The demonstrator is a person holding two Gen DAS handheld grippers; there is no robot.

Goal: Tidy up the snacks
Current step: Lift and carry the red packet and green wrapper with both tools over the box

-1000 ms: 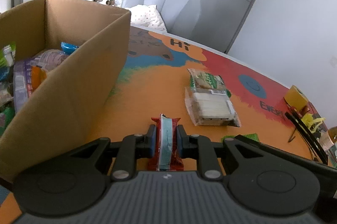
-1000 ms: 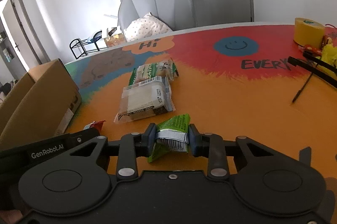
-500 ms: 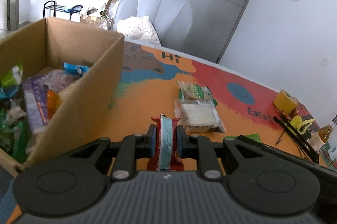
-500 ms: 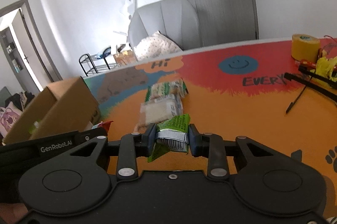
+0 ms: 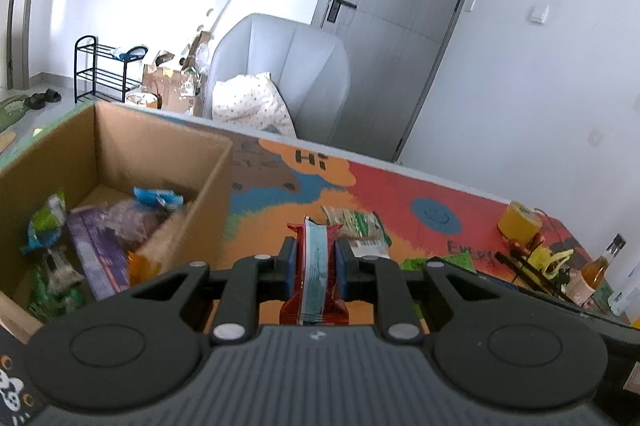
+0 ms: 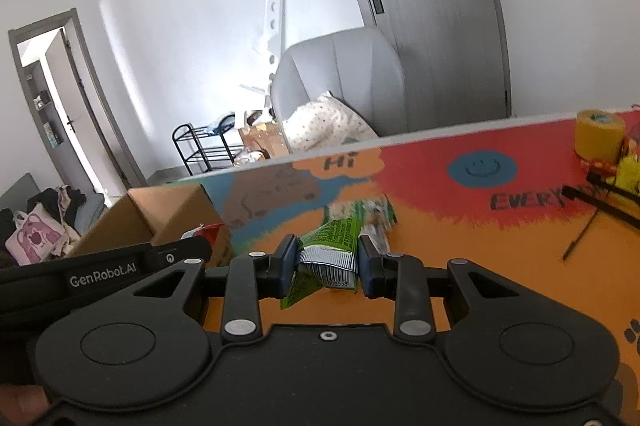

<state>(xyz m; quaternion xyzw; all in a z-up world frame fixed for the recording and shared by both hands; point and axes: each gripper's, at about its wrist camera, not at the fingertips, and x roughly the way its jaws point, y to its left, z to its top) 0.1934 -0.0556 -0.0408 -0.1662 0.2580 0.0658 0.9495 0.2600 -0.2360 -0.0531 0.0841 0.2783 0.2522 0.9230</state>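
Both hands have risen; my left gripper [image 5: 313, 268] clamps the red snack bar [image 5: 314, 274], my right gripper [image 6: 326, 266] the green packet [image 6: 326, 252], lifted to clear the cardboard box [image 5: 188, 209] wall at left.

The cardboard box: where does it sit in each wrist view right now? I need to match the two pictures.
Left wrist: the box fills the left side, open, with snacks inside, left of the left tongs.
Right wrist: the box is small at mid-left, behind the other gripper's black body; its inside is hidden.
Shared landmark: the "Hi" lettering on the table, right of the box in both.
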